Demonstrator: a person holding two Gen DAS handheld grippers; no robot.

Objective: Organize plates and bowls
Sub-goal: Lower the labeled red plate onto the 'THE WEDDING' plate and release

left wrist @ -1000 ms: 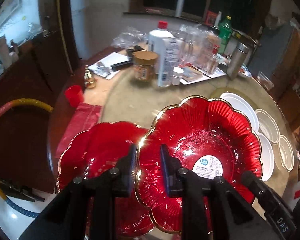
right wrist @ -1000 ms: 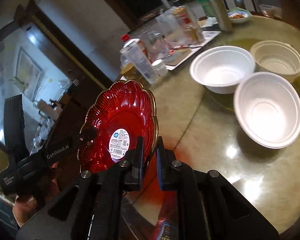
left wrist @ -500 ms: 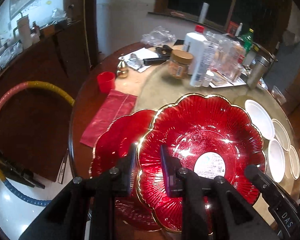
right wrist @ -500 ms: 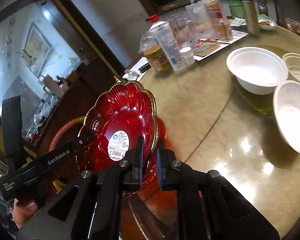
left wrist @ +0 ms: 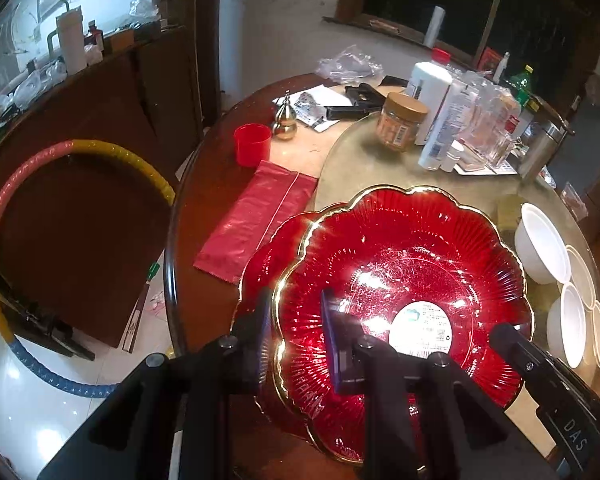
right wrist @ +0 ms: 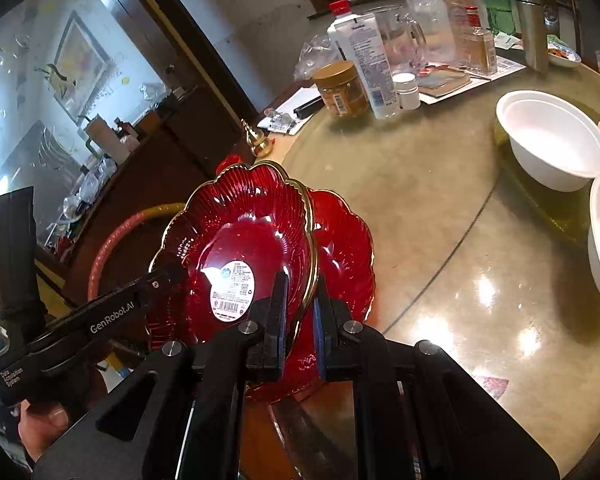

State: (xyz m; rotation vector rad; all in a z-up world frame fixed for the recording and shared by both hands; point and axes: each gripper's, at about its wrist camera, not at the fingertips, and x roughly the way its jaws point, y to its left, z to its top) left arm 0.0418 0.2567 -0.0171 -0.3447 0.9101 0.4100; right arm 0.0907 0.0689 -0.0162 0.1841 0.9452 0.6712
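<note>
Red glass with a gold scalloped rim fills both views: I hold the upper red plate (left wrist: 404, 280) between my two hand-held grippers. My left hand-held gripper (left wrist: 296, 336) pinches its near-left rim, one finger under and one over the edge. My right hand-held gripper (right wrist: 300, 312) clamps the opposite rim the same way. The plate carries a white oval label (right wrist: 233, 291) near its centre and hangs tilted above the lower red plate (right wrist: 348, 248), a matching plate that lies at the desk (right wrist: 440, 220) edge. I cannot tell whether the two plates touch. To the right sit white bowls (left wrist: 542, 248) in a close group on the desk. Farther back stand a gold-lidded jar (left wrist: 400, 122), a white bottle (left wrist: 430, 100) and a red cup (left wrist: 253, 145), with a red bag (left wrist: 256, 216) lying flat near the plates.
</note>
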